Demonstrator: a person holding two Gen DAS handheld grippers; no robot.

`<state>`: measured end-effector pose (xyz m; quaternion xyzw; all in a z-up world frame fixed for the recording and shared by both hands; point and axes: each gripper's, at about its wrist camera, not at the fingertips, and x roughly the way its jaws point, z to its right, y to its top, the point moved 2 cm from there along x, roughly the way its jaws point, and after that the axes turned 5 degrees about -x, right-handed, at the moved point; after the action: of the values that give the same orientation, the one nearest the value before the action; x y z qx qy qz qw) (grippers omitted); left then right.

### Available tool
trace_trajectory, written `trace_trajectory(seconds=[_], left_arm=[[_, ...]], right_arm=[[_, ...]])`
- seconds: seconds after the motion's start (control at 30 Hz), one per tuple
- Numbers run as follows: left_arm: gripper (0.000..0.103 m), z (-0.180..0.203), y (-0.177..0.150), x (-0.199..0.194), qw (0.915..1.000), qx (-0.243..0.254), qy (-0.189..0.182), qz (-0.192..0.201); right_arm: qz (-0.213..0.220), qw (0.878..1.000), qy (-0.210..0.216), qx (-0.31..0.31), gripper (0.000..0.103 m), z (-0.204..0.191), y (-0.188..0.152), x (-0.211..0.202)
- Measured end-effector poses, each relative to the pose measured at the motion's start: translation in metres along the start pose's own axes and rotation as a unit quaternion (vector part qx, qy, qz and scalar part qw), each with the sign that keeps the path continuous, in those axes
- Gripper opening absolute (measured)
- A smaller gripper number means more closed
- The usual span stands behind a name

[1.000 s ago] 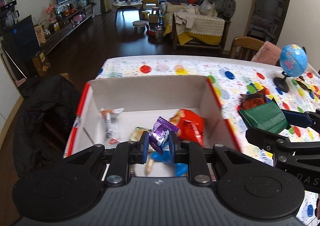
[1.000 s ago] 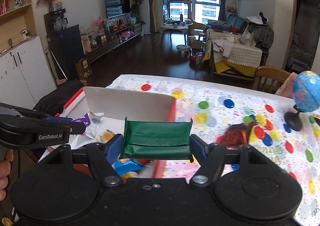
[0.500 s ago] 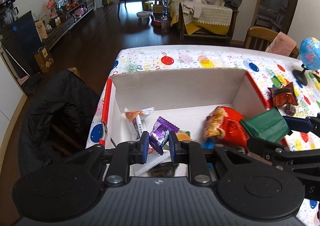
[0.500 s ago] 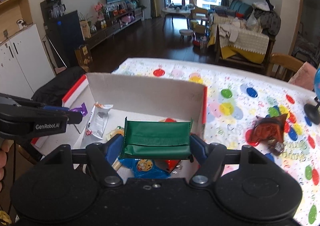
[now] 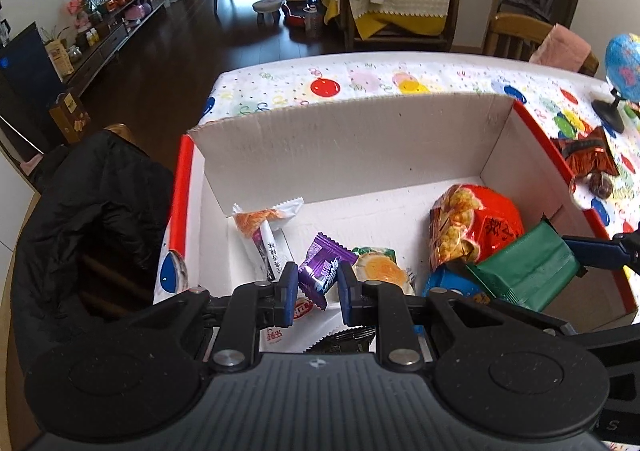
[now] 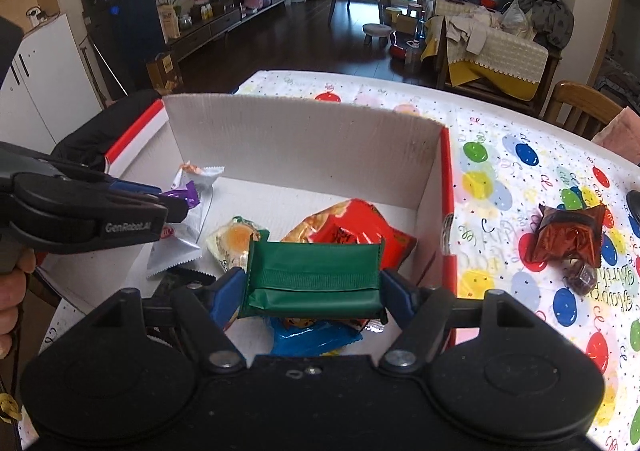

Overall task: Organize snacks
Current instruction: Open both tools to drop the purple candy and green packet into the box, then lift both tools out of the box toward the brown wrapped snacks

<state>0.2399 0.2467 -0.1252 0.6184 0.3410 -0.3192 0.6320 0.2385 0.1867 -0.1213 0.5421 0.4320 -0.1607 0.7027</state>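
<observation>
A white cardboard box [image 5: 352, 147] with red edges stands on the balloon-print table and holds several snacks. My left gripper [image 5: 318, 287] is shut on a purple candy wrapper [image 5: 320, 271] and holds it over the box's left part. My right gripper [image 6: 314, 287] is shut on a green packet [image 6: 316, 275], held over the box's right part; the packet also shows in the left wrist view [image 5: 524, 271]. A red popcorn bag [image 5: 476, 223], a white stick packet [image 5: 264, 231], a yellow cake packet [image 5: 378, 267] and a blue packet [image 6: 316, 335] lie in the box.
A dark red foil snack [image 6: 568, 235] and a small wrapped sweet [image 6: 580, 279] lie on the table to the right of the box. A globe [image 5: 622, 71] stands at the far right. A black jacket on a chair [image 5: 88, 203] is to the left of the table.
Both grippers have moved forward and down over the box, each still holding its snack. The box and its contents now look closer.
</observation>
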Motion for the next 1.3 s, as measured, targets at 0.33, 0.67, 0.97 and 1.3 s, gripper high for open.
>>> trace_trajectory(seconds=[0.33, 0.67, 0.97, 1.3], left_arm=[[0.021, 0.003, -0.006, 0.009, 0.9999, 0.002, 0.009, -0.011], [0.025, 0.0, -0.012, -0.001, 0.9997, -0.017, 0.009, -0.012], [0.056, 0.0, -0.019, -0.026, 0.9995, -0.029, -0.01, 0.007], [0.072, 0.004, -0.023, -0.066, 0.9983, -0.039, -0.033, 0.028]], right_arm=[[-0.015, 1.0, -0.008, -0.002, 0.078, 0.001, -0.006, 0.009], [-0.004, 1.0, -0.001, 0.002, 0.081, -0.001, -0.011, -0.002], [0.026, 0.999, 0.008, 0.017, 0.089, 0.0, -0.013, -0.026], [0.076, 0.996, 0.009, 0.047, 0.093, 0.007, -0.02, -0.067]])
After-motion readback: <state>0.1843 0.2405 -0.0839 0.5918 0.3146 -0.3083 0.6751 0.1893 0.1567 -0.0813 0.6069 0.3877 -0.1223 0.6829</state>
